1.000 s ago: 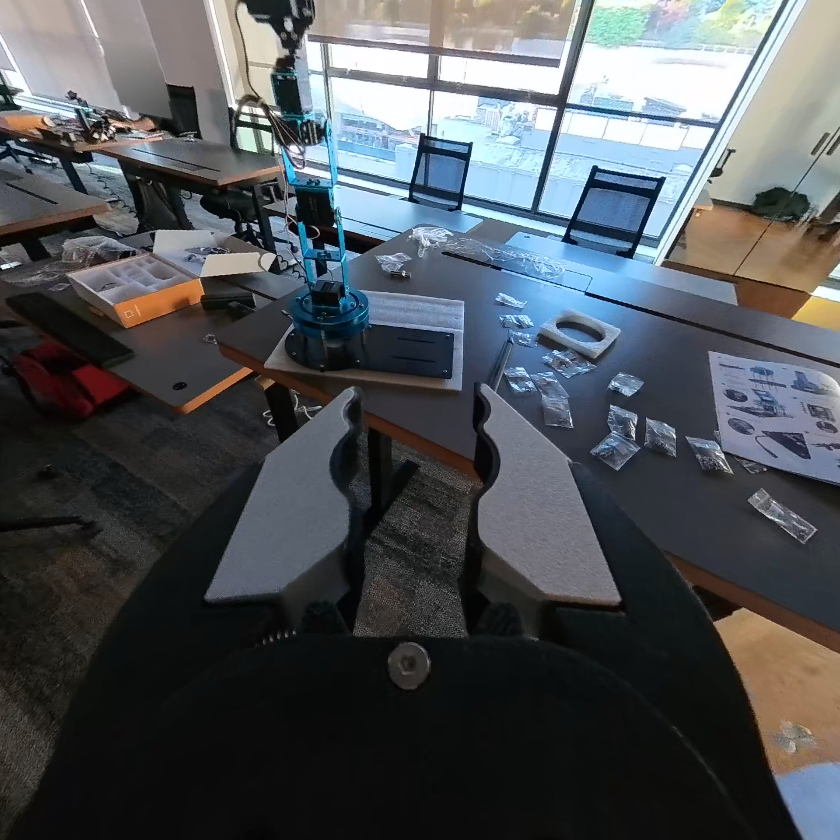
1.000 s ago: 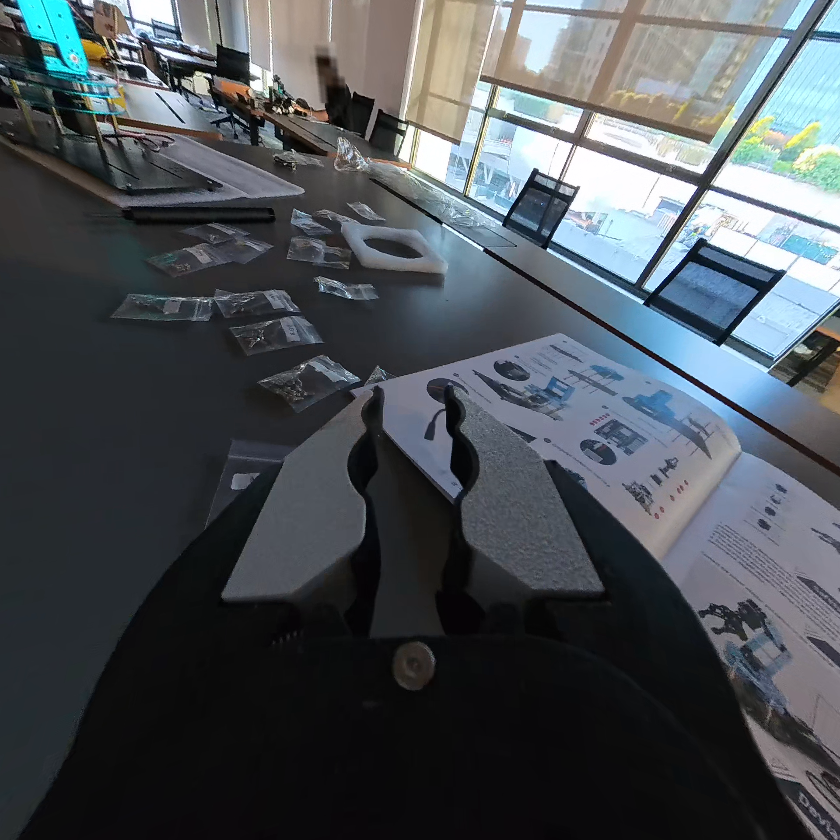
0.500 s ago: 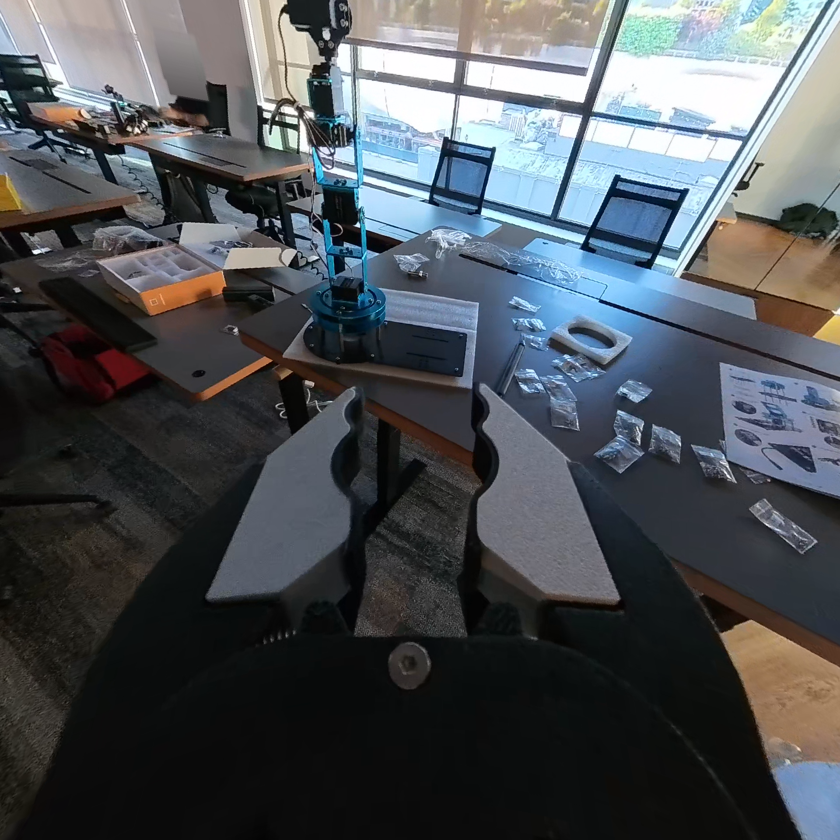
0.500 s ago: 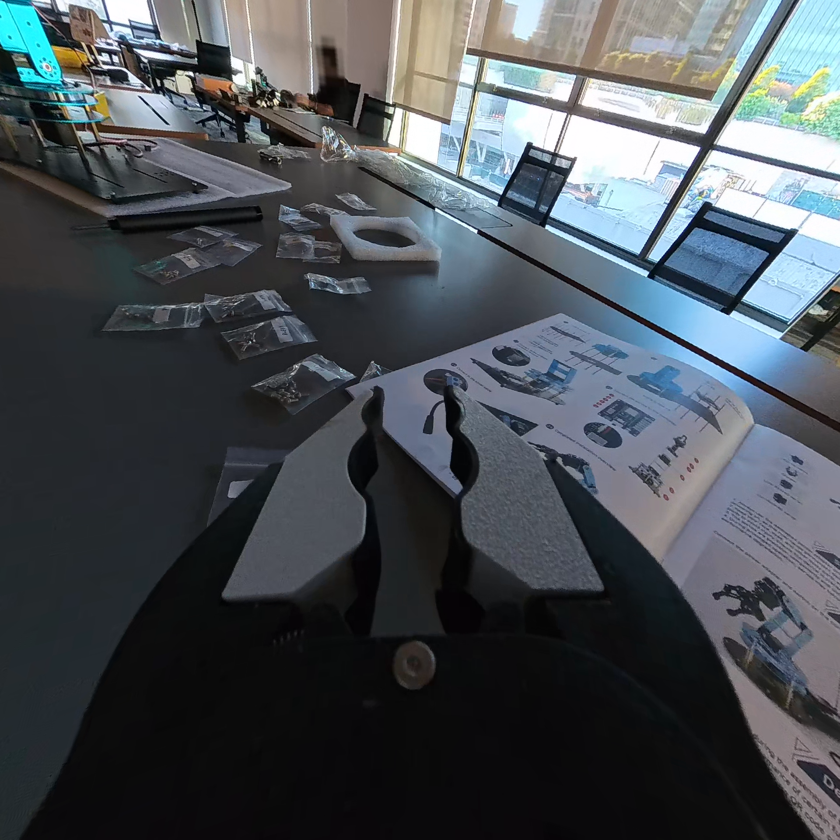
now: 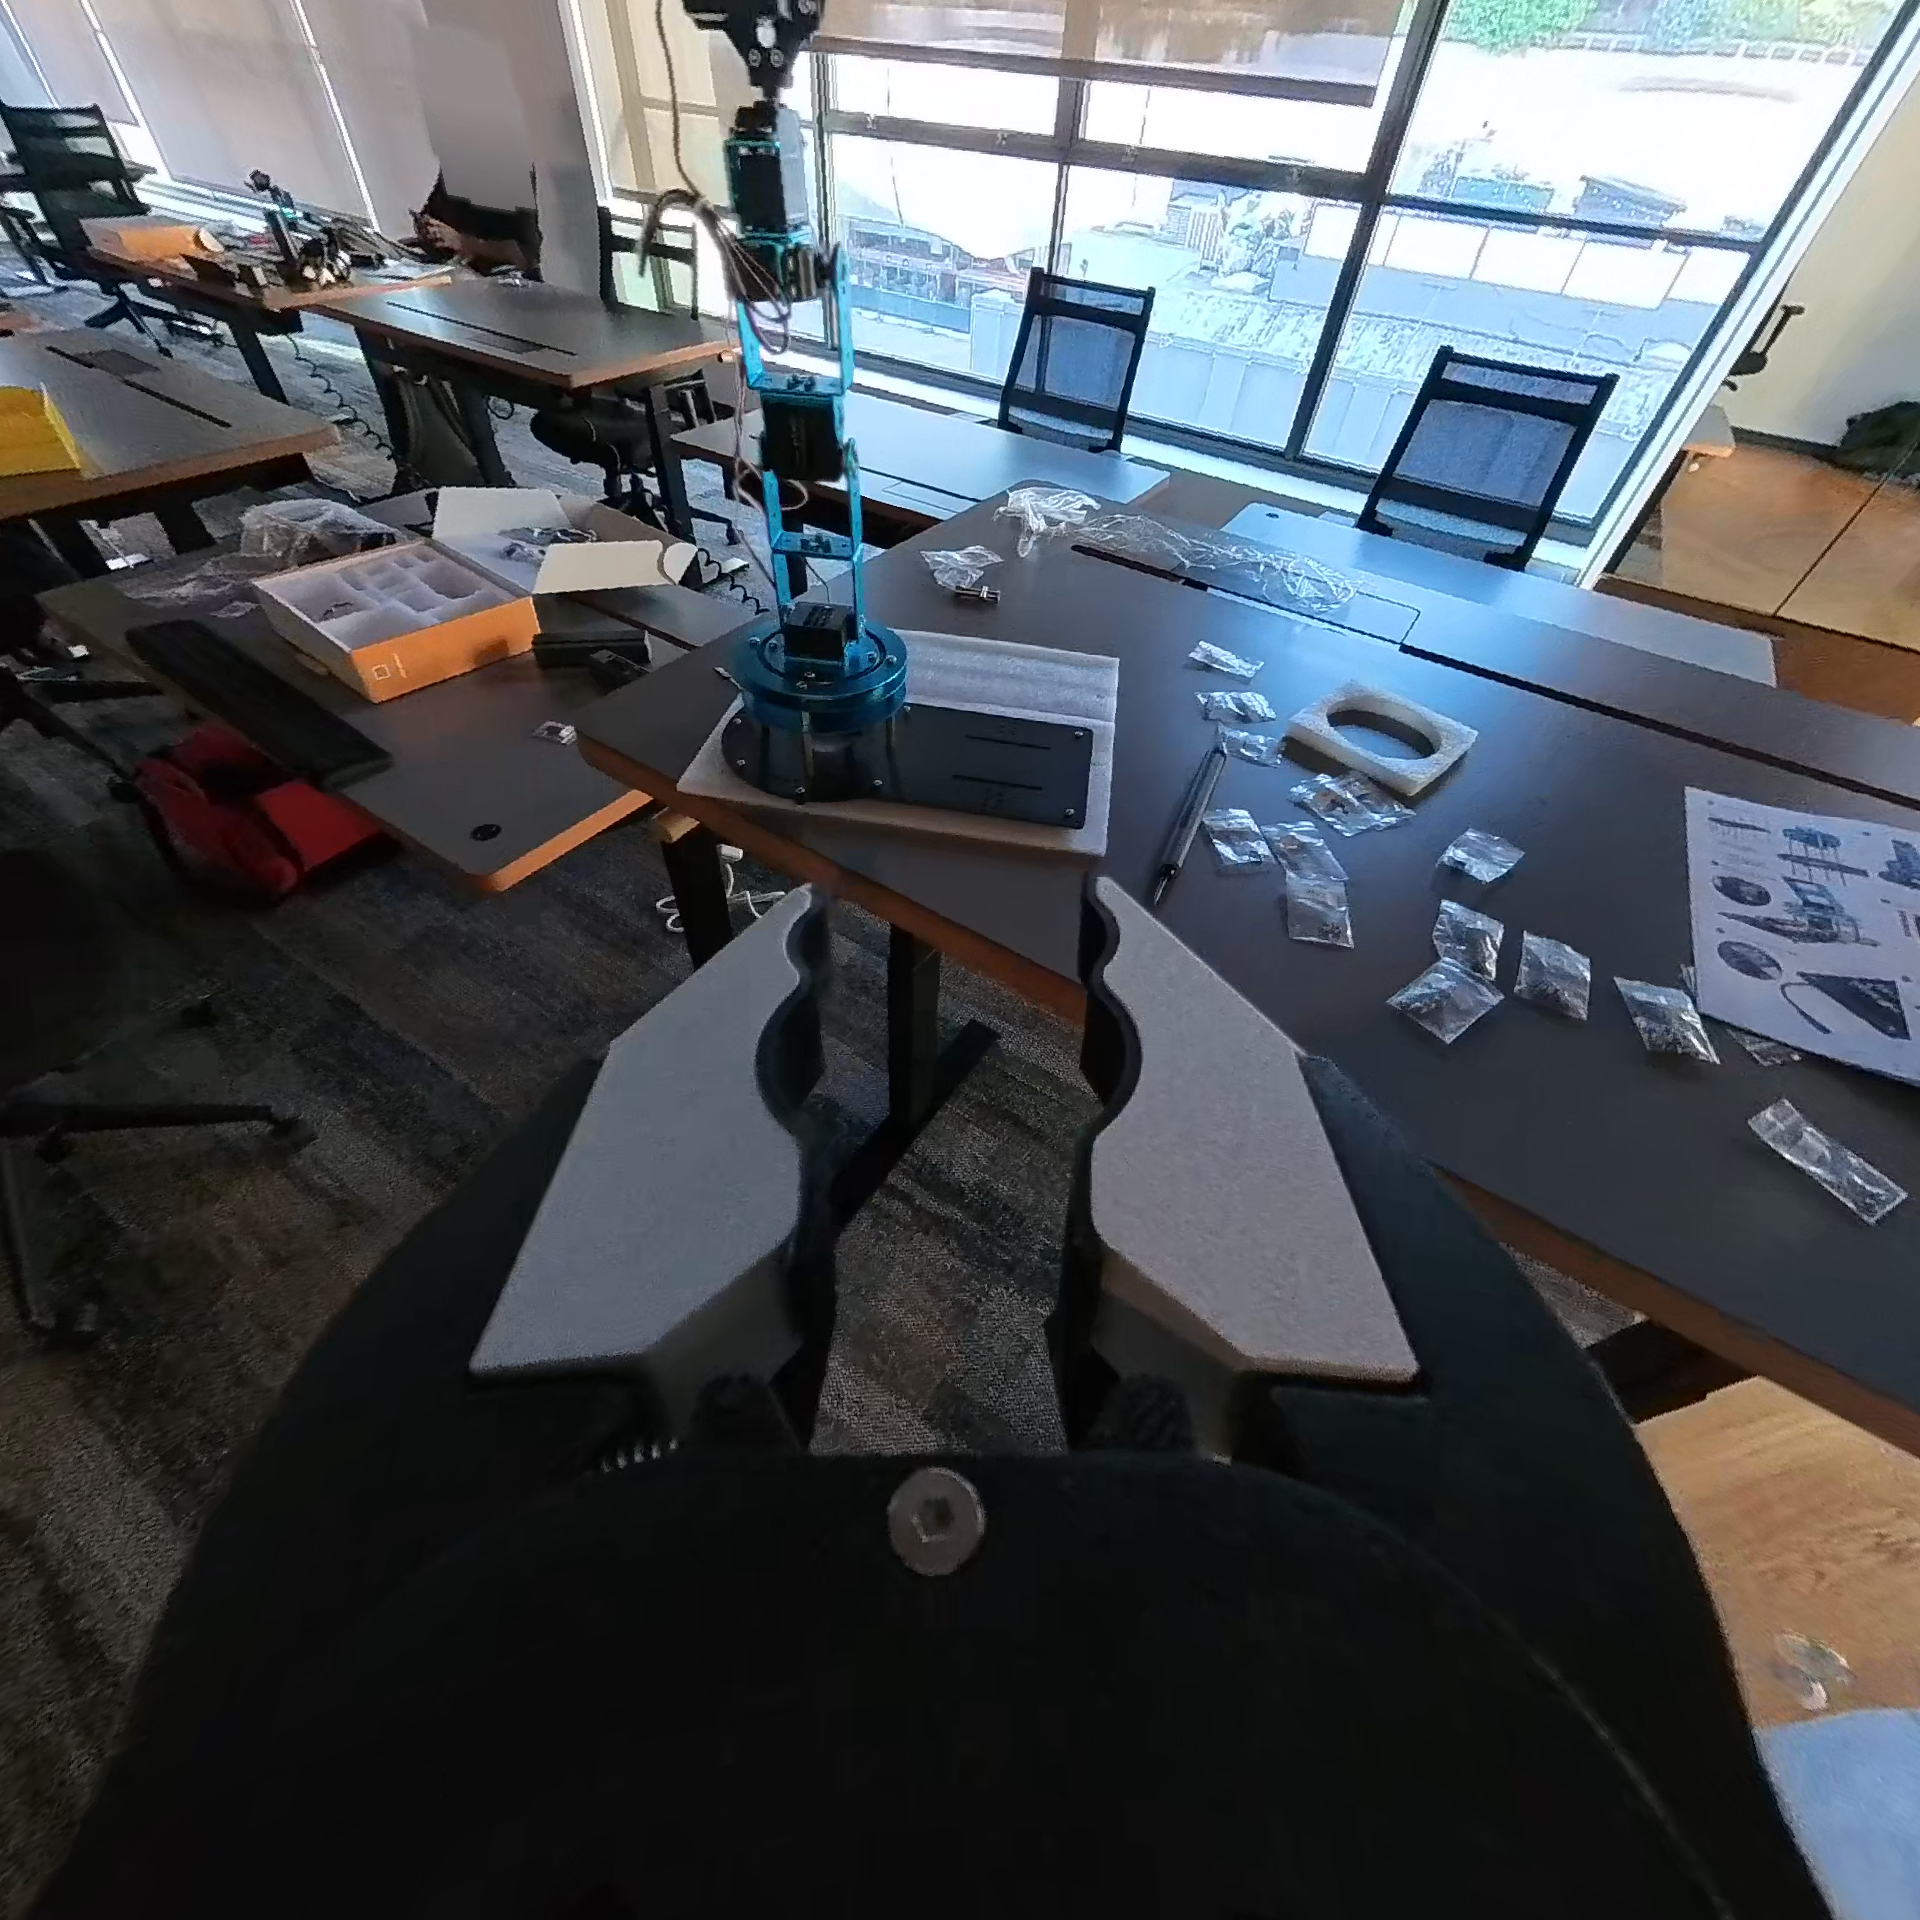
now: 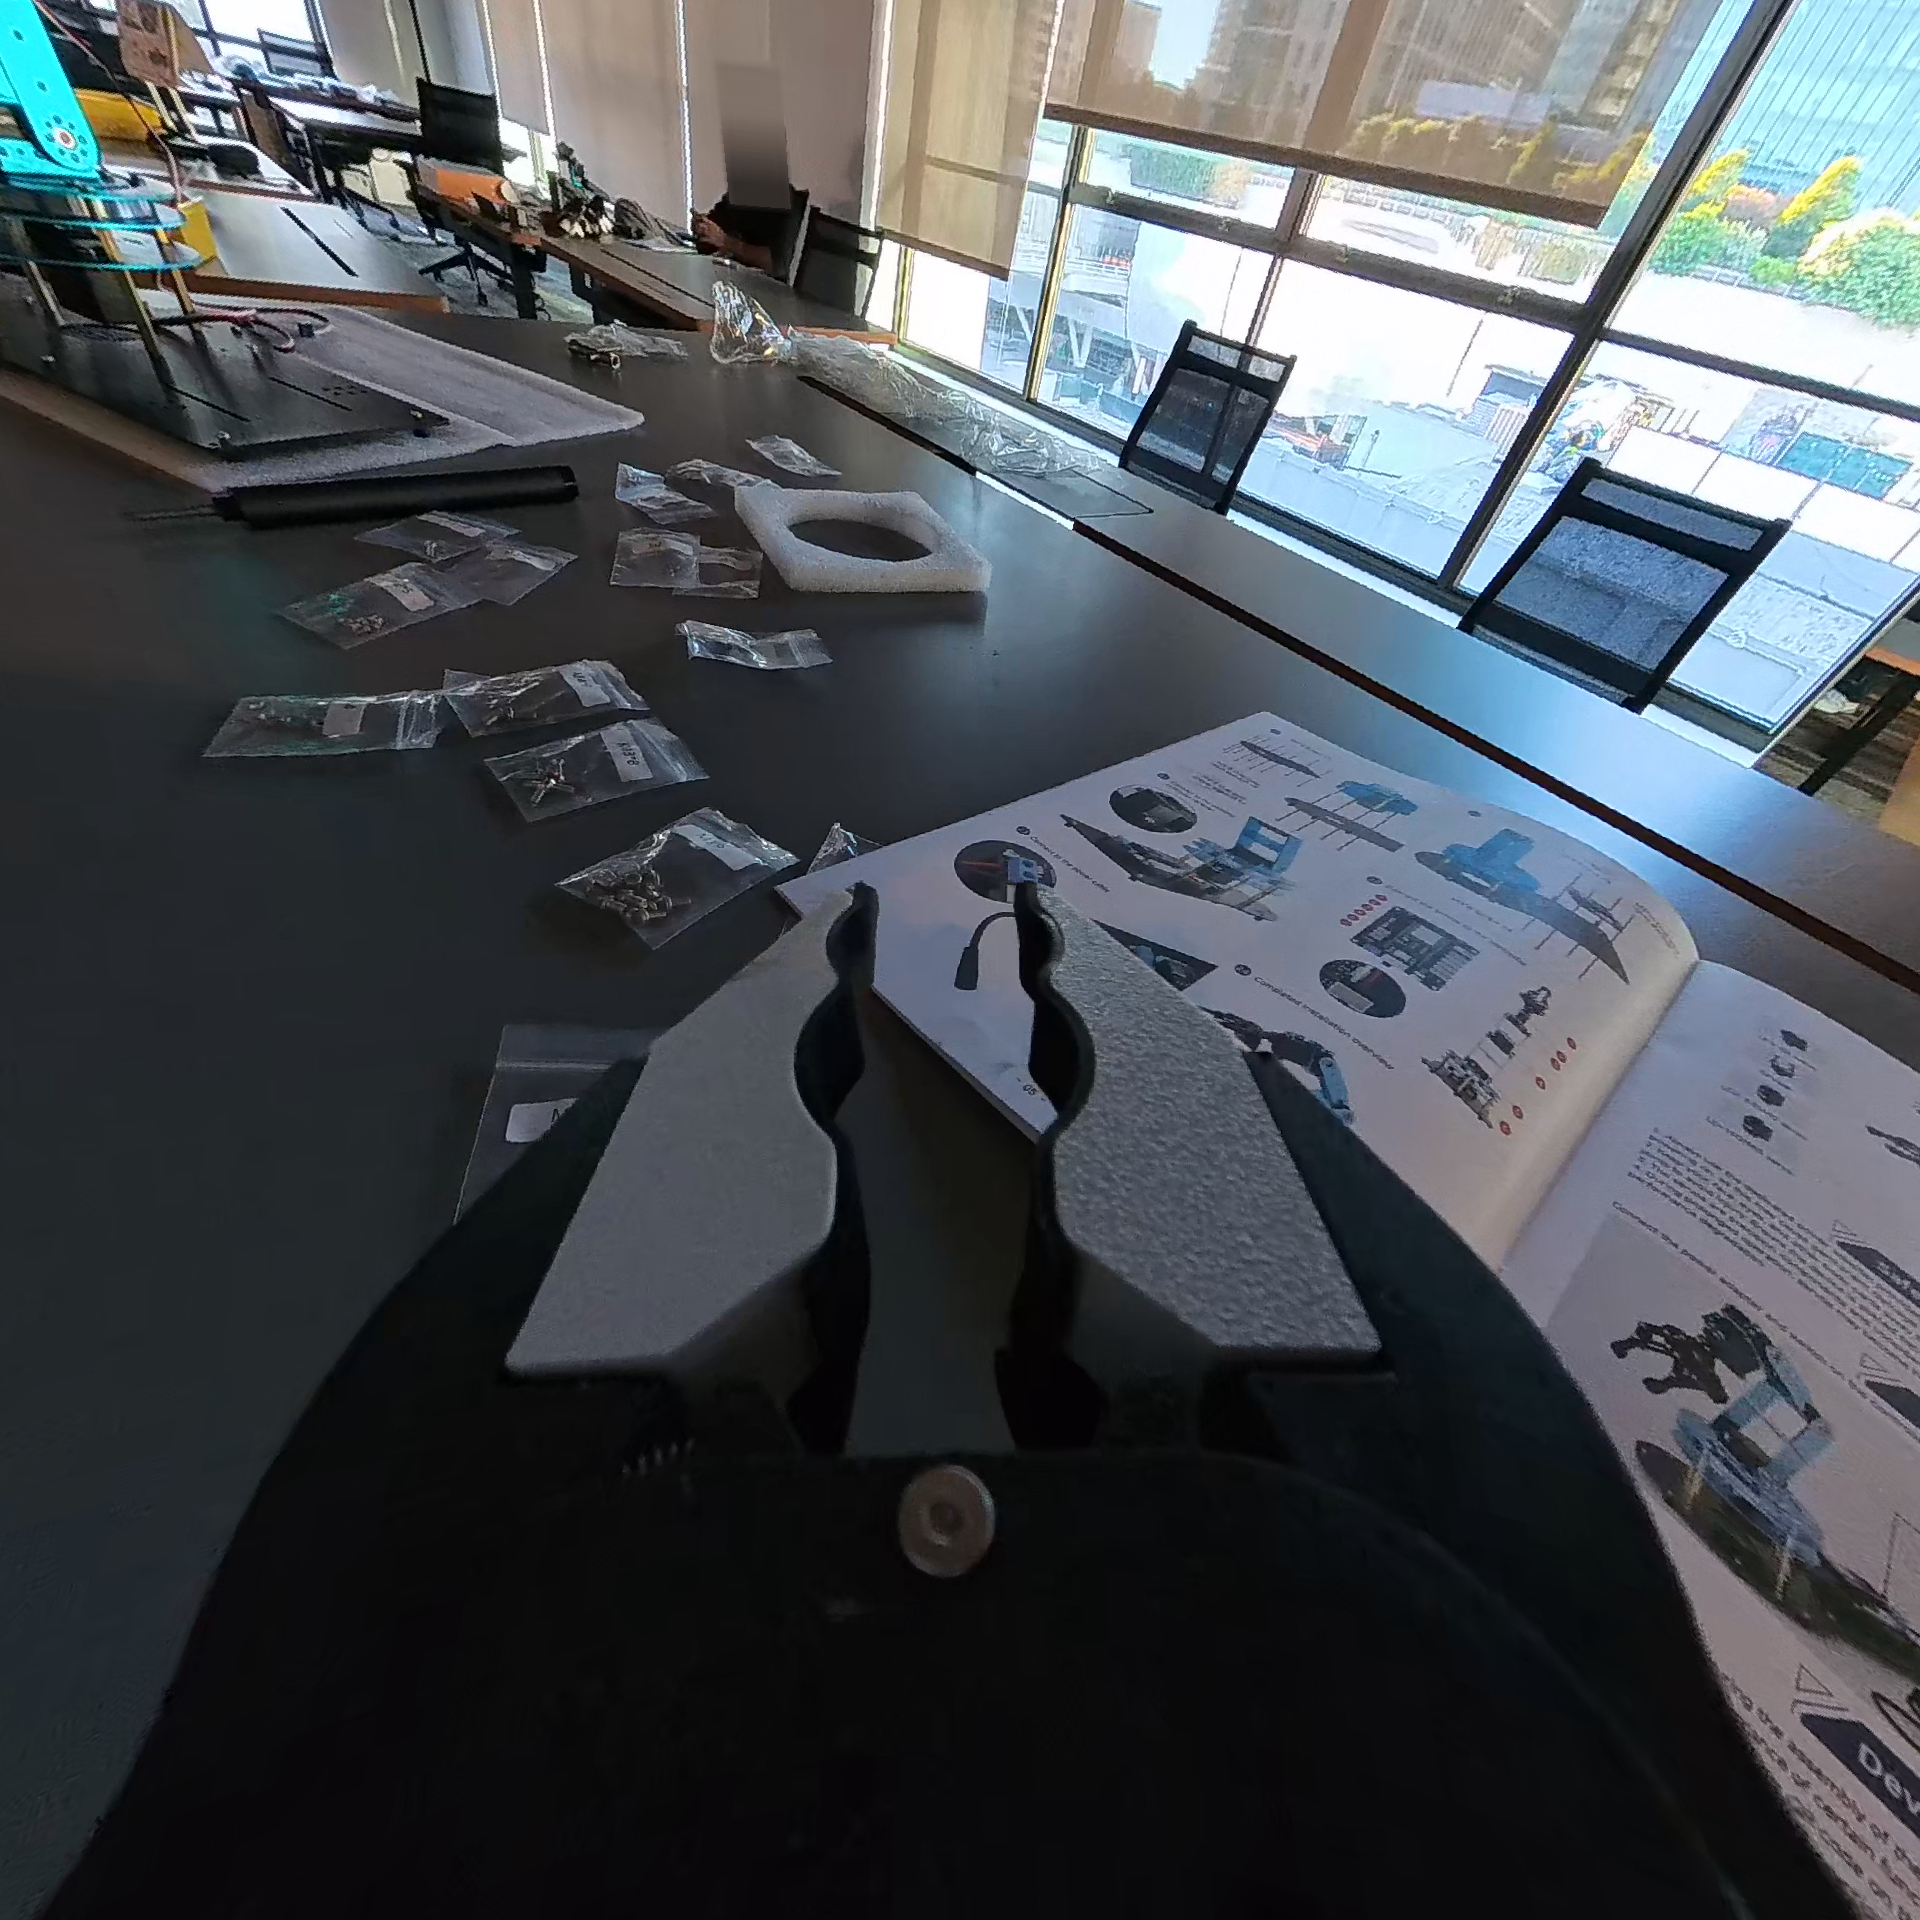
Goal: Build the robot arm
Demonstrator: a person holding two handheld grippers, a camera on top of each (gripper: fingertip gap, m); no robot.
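Blue arm (image 5: 795,436) nearer centre, top cropped

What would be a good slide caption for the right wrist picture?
Open grey tongs hover over an open illustrated paper booklet beside small clear plastic bags on a dark table.

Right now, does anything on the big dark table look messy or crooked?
Yes, a bit. Small clear bags of screws lie scattered at odd angles across the dark table, not in rows. Crumpled clear plastic wrap sprawls along the far side. The foam sheet under the blue robot arm sits askew, poking past the table's edge. Nothing looks broken or spilled.
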